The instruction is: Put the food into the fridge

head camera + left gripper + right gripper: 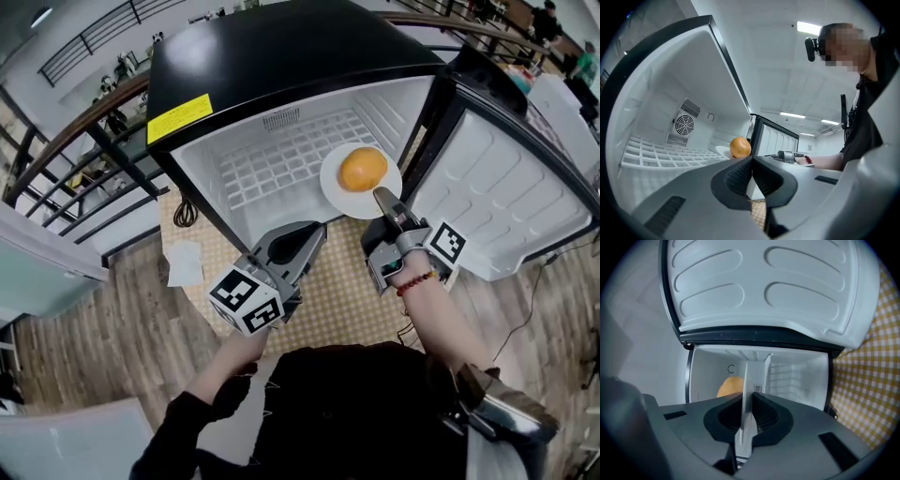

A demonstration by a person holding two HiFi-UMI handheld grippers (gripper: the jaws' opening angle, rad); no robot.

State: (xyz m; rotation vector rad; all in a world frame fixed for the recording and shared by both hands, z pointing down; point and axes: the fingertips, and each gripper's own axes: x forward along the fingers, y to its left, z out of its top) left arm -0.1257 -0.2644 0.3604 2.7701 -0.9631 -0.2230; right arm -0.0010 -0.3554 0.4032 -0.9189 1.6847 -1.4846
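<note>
- Holding a white plate [339,194] by its near rim, the right tool [382,195] is seen at the mouth of the fridge [281,56]; its jaws are clamped narrow on the thin rim, which stands edge-on between them in the right gripper view.
- An orange [363,169] is carried on the plate, a little to the far side of its middle.
- The plate is placed at the right part of the fridge opening, just beside the hinge side of the door [497,187], over the near right edge of the white wire shelf [272,164]. Whether it rests on the shelf cannot be told.
- The door is swung wide to the right, with its moulded white lining shown.
- The left tool [317,230] is held near and left of the plate, apart from it, pointed toward the opening. Its jaws are closed together at the tips with nothing between them.
- A round fan grille [684,125] is set in the far wall of the fridge, above the shelf.
- A yellow label [179,118] is stuck on the black top edge at the left.
- The fridge is stood on a counter covered by a yellow checked cloth [337,300].
</note>
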